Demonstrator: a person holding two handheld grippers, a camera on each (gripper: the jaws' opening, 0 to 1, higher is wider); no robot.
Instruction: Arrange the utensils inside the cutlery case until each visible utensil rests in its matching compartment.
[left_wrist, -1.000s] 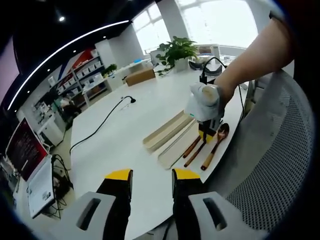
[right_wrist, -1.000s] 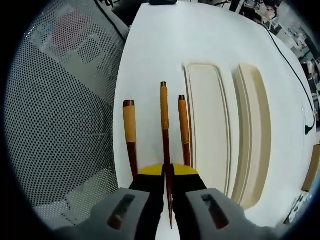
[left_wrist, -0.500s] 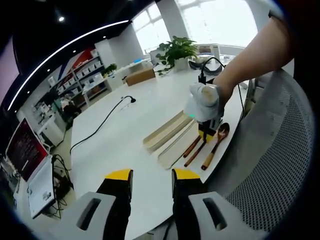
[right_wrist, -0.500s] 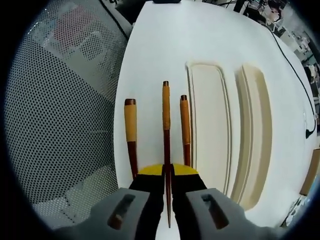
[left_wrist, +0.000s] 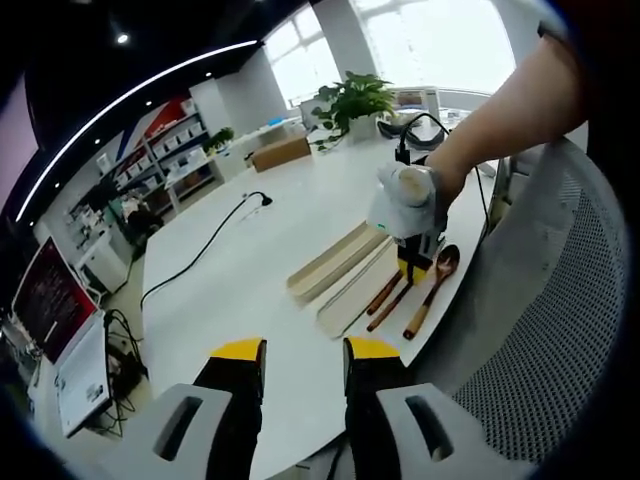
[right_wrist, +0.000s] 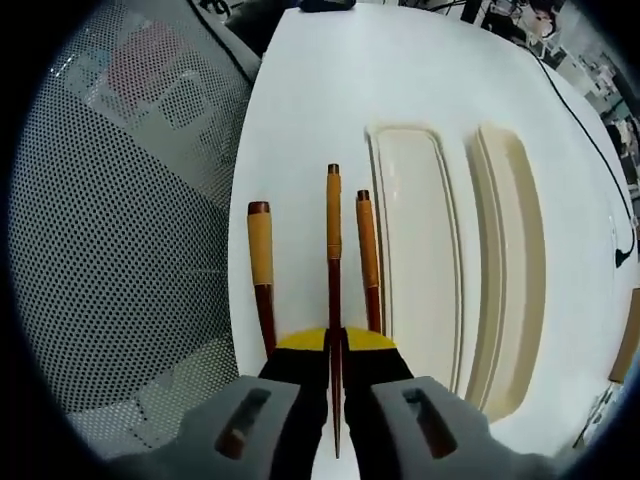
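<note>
In the right gripper view a slim wooden chopstick (right_wrist: 332, 240) runs straight up the lower middle of the frame, its lower end pinched between the closed jaws of the right gripper (right_wrist: 334, 345). To its left lies a utensil with a pale yellow handle (right_wrist: 260, 280), and to its right a second chopstick (right_wrist: 366, 262), both flat on the white table (right_wrist: 320, 90) and roughly parallel to the held one. Right of centre, the beige cutlery case lies in two long shallow halves side by side: the nearer tray (right_wrist: 418, 250) just beside the right-hand chopstick, and the farther tray (right_wrist: 515, 250) beyond it toward the right edge. A grey mesh chair back (right_wrist: 110, 250) occupies the left half of the frame. In the left gripper view the left gripper (left_wrist: 305, 352) rises from the bottom centre with its yellow-tipped jaws parted and nothing between them, hovering above the table edge. Right of centre in that view, a person's hand (left_wrist: 450, 175) holds the right gripper down over the utensils, where a wooden spoon (left_wrist: 432, 290) lies beside the two case halves. A black cable (left_wrist: 200, 250) trails across the table at the left, and a potted plant (left_wrist: 355, 105) stands at the upper middle.
</note>
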